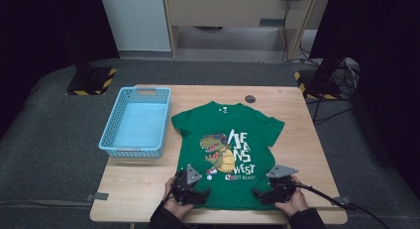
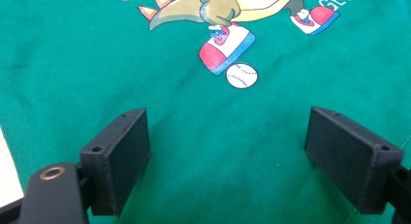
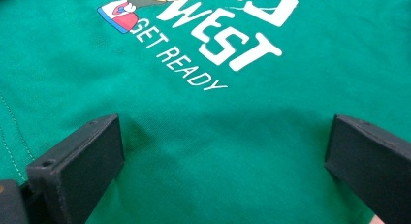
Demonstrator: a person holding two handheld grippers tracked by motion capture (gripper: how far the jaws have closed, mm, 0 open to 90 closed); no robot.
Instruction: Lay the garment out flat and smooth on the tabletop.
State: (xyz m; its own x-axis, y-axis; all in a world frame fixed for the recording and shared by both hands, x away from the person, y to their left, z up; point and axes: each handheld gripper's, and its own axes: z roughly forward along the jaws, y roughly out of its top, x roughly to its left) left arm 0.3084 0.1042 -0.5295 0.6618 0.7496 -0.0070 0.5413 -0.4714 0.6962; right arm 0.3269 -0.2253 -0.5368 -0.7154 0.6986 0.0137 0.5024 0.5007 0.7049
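- T-shirt (image 1: 225, 149), green, lies flat and face up on my wooden table (image 1: 307, 140), collar away from me and hem at my edge, just right of the blue basket (image 1: 136, 121).
- Its hem is partly hidden in the high view under my two grippers and my hands; in both gripper views the shirt runs past every edge, so sleeves and collar are cut off there.
- Print on the chest: a cartoon dinosaur (image 1: 218, 150) in sunglasses and red, white and blue shoes, with a small baseball (image 2: 242, 75) by one shoe.
- Writing I can read in the right gripper view: "WEST" (image 3: 228, 32) in big white letters, "GET READY" (image 3: 181, 61) smaller below it. The taller lettering above is too angular and small in the high view for me to read.
- A small white label (image 1: 224, 109) sits inside the collar; its text is too tiny to make out.
- My left gripper (image 2: 228, 156) hangs over the lower left of the shirt, jaws wide apart, nothing between them but cloth below.
- My right gripper (image 3: 223, 161) is over the lower right, jaws spread wide, gripping nothing. Whether either gripper's pads touch the fabric I cannot tell.
- A dark round disc (image 1: 250, 98) sits in the tabletop past the collar; I cannot tell what it is.
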